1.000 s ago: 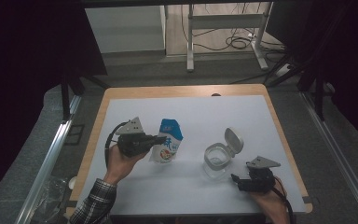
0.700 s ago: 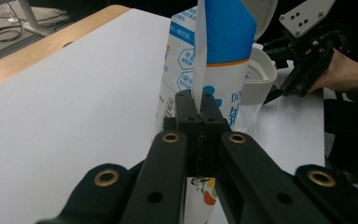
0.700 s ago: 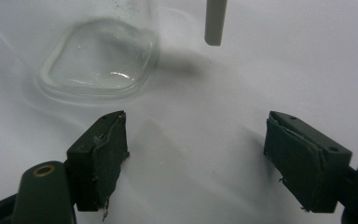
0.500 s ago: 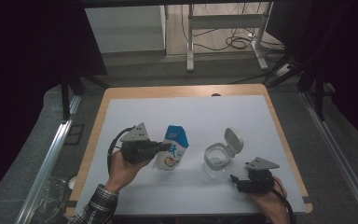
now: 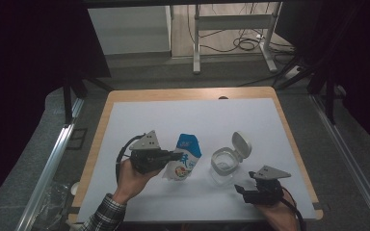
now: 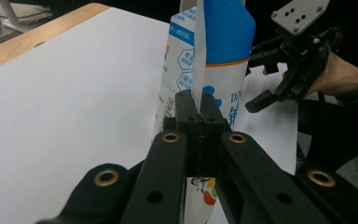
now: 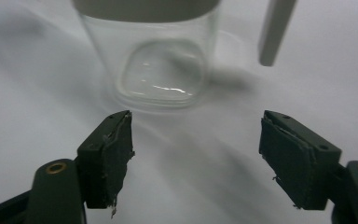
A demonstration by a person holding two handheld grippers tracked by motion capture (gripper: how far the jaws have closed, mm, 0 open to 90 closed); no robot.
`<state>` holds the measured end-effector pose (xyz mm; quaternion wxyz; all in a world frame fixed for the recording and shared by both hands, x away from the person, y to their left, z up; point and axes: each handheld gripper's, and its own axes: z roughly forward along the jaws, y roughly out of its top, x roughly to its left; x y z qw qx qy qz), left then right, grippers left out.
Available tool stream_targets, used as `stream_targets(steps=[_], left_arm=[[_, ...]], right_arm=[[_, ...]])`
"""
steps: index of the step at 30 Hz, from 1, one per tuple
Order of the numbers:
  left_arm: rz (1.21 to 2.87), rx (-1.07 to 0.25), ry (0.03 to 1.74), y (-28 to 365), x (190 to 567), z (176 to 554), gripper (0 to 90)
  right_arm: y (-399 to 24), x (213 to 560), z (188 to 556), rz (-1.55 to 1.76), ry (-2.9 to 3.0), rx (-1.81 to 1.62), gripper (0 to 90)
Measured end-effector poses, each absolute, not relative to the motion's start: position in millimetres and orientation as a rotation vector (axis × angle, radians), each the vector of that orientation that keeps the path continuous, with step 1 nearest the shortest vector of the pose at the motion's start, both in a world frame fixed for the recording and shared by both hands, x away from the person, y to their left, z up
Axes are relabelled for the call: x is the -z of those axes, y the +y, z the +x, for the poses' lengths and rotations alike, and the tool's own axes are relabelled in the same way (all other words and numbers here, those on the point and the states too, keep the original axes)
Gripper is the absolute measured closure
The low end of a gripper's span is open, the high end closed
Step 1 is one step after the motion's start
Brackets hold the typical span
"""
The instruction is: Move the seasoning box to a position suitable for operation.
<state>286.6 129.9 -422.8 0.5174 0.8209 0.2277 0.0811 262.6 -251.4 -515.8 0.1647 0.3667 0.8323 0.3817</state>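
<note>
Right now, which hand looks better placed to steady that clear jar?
Right. The right hand-held gripper sits open just short of the jar; the left hand-held gripper is clamped on the pouch.

Black claw (image 6: 200, 100) arms with brass rivets, grey three-cornered plates, plaid sleeve (image 5: 103, 216)

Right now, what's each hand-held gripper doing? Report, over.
Left hand-held gripper shut on pouch seam. Right hand-held gripper open, jaws just closing slightly, nothing between. Clear jar ahead, lid open. Path unobstructed.
</note>
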Motion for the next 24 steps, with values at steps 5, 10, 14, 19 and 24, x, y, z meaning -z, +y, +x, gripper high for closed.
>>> stream_targets(steps=[5,10,14,19,24], left_arm=[[1.978,-0.193,0.535,126.2,420.6,284.9,90.0],[1.986,-0.192,0.533,123.0,418.5,283.3,90.0],[1.995,-0.191,0.525,120.9,416.5,282.3,90.0],[1.998,-0.194,0.516,119.1,413.3,280.5,90.0],[2.001,-0.194,0.507,117.9,410.7,278.6,90.0]], right_arm=[[-245.8,514.5,256.3,1.035,2.405,-1.125,29.4],[-238.9,513.6,251.0,1.022,2.439,-1.156,31.5],[-229.6,514.2,246.9,1.004,2.47,-1.159,33.1],[-217.2,514.4,242.0,0.969,2.496,-1.178,34.4],[-206.7,514.4,240.0,0.935,2.513,-1.184,34.9]])
